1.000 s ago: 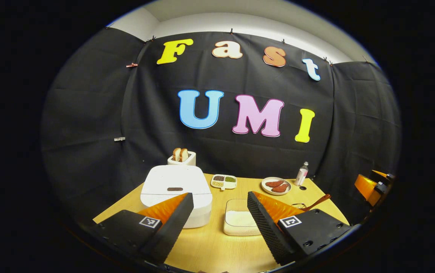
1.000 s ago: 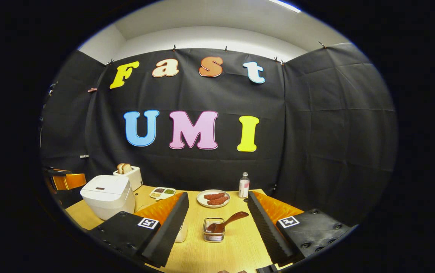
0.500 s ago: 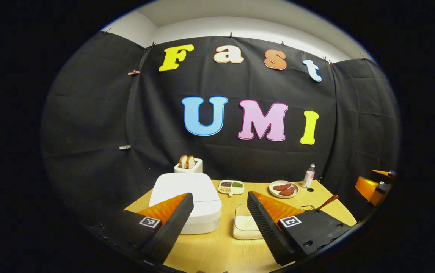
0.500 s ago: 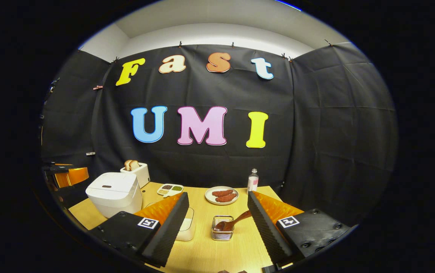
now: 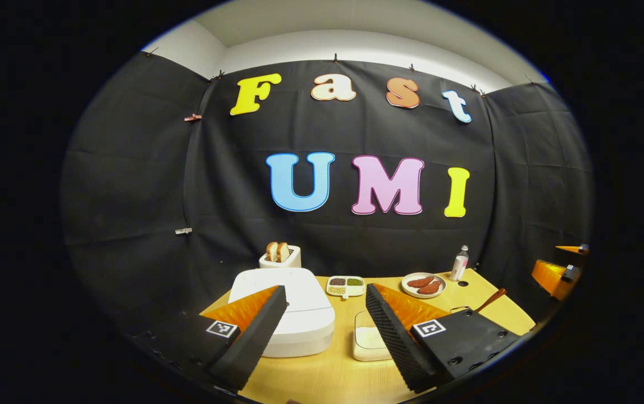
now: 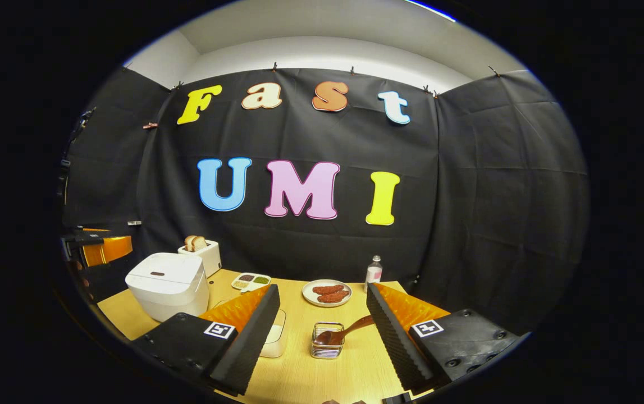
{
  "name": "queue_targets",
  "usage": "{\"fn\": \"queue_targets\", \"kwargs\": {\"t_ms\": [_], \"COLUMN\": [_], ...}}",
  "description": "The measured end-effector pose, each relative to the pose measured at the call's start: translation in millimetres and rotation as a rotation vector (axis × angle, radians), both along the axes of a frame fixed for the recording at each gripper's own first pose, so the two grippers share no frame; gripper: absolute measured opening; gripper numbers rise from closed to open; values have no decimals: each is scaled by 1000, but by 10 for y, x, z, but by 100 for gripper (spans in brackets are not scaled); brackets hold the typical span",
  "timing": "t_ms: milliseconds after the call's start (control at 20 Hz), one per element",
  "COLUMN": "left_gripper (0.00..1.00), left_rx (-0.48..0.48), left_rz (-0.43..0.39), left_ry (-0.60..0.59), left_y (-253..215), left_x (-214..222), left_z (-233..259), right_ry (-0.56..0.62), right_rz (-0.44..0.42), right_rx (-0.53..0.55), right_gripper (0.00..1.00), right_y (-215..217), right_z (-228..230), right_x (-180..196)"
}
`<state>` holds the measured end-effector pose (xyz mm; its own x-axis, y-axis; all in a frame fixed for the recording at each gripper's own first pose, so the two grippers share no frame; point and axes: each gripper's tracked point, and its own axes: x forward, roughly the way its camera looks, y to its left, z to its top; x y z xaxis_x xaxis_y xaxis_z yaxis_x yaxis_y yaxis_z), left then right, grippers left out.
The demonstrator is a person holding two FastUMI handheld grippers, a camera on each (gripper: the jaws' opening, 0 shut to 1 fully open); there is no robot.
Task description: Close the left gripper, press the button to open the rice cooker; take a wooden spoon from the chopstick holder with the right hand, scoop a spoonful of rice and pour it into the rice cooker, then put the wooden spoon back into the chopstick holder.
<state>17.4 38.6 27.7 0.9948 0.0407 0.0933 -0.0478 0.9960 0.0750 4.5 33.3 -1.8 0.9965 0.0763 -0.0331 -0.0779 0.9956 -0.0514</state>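
At the start of the rice job, the left gripper point(image 5: 326, 331) hangs above the near edge of the table point(image 5: 322, 376) with its jaws spread wide and nothing between them. By the task it must close them before pressing. The cooker point(image 5: 293, 314), lid down, sits just ahead and slightly left of the gap, partly behind the left finger, and the rice dish point(image 5: 368, 338) lies beside it to the right. The button is too small to pick out in the left gripper view. In the right gripper view a dark mark shows on the lid point(image 6: 157, 274), though whether that is the button cannot be told. The deciding relation is this: the cooker lies forward and left of the left gripper, so the press calls for a short advance that way.

The right gripper point(image 6: 323, 328) is likewise wide and empty, aimed straight at the holder point(image 6: 326, 348), a small wire basket near the table's near edge. The spoon point(image 6: 344, 334) rests bowl-down in it, handle slanting up and to the right. Bare tabletop surrounds the holder. A plate point(image 6: 327, 293), a bottle point(image 6: 374, 272), a toaster point(image 6: 202, 253) and a small tray point(image 6: 251, 280) stand well apart at the far side.
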Motion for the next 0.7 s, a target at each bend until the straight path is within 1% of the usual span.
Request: {"fn": "queue_targets", "kwargs": {"t_ms": [150,200,250,300,350,450,550,600,650,700], "left_gripper": [96,91,87,83,81,67,57,46,42,33], "left_rx": [-35,-46,-62,-78,-93,-100,-98,-102,-106,-104], "left_rz": [-9,-12,-11,-10,-6,1,7,5,4,10], "left_ry": [9,16,23,20,19,19,22,26,30,39], "left_y": [58,107,155,216,280,408,551,611,668,745], "left_x": [95,144,191,244,310,466,629,713,794,876], "left_z": [63,79,116,161,223,300,383,407,431,428], "right_ry": [-2,-2,-3,-6,-9,-12,-13,-11,-9,-6], "right_rz": [-24,-32,-39,-48,-58,-80,-109,-125,-141,-158], "right_rx": [4,2,-2,-5,-9,-14,-13,-12,-9,-6], "right_gripper": [96,96,98,96,96,98,98,98,98,98], "right_y": [-71,-89,-109,-130,-161,-229,-314,-359,-408,-447], "right_z": [8,17,24,28,35,36,40,35,30,21], "right_x": [-42,-49,-71,-98,-125,-184,-236,-263,-294,-328]}}
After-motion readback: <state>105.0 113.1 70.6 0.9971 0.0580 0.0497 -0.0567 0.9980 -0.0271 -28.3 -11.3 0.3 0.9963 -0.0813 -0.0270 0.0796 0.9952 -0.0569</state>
